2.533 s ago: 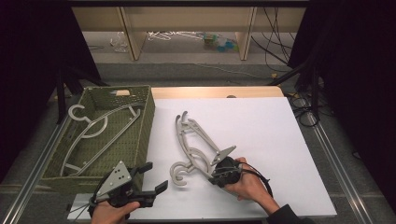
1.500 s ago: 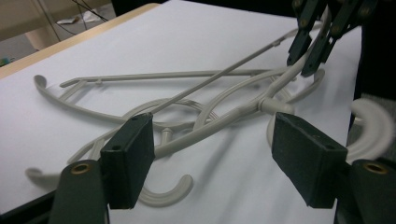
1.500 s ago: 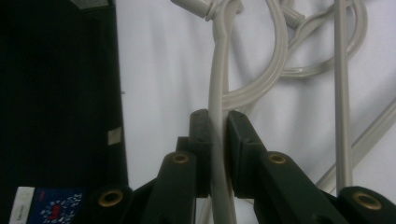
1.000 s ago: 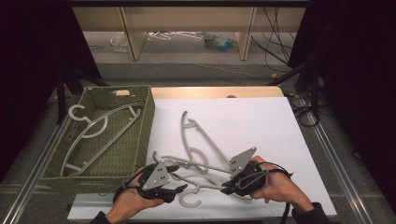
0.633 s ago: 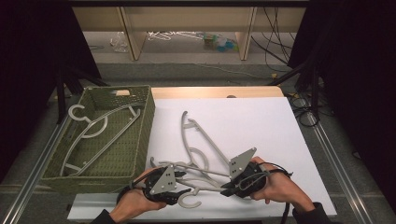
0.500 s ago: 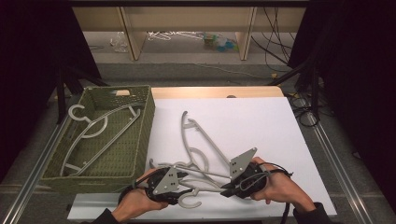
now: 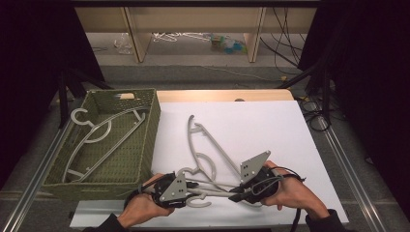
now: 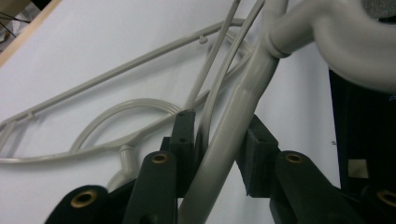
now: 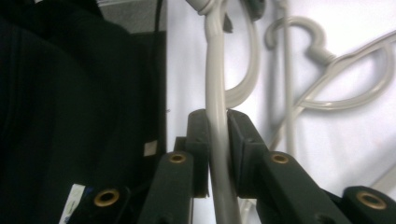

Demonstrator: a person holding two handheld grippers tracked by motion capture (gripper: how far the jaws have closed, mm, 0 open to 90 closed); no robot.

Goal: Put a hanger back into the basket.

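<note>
Two black two-jaw grippers are sharing one pale grey plastic clothes hanger (image 7: 205,191) near the front edge of the table. The right gripper (image 7: 235,196) is clamping its pads tight on a slim arm of that hanger, the bar running straight up between them in the right gripper view (image 9: 217,135). The left gripper (image 7: 190,187) has just been closing its jaws; in the left gripper view the thicker grey shoulder (image 8: 224,140) is lying between the pads (image 8: 184,140), pressed against the left one, while a thin gap seems to remain at the right one, so I cannot tell whether that grip is fully seated.

Judging by this, the step in hand is securing a two-handed hold on the front hanger, probably to carry it to the green woven basket (image 7: 150,130) at about nine to ten o'clock from the grippers. The next move is calling for the left jaws to finish closing, then a level lift by both hands together, freeing this hanger from the second grey plastic hanger (image 7: 203,145) that is overlapping it toward twelve o'clock.

The held hanger's long axis is running from nine o'clock to three o'clock across the white table sheet (image 7: 270,125), between the grippers, with its hook curling near the left gripper and opening toward six o'clock. The second hanger is lying slanted, from eleven o'clock to five o'clock. A third grey hanger (image 7: 96,135) is resting inside the basket.
</note>
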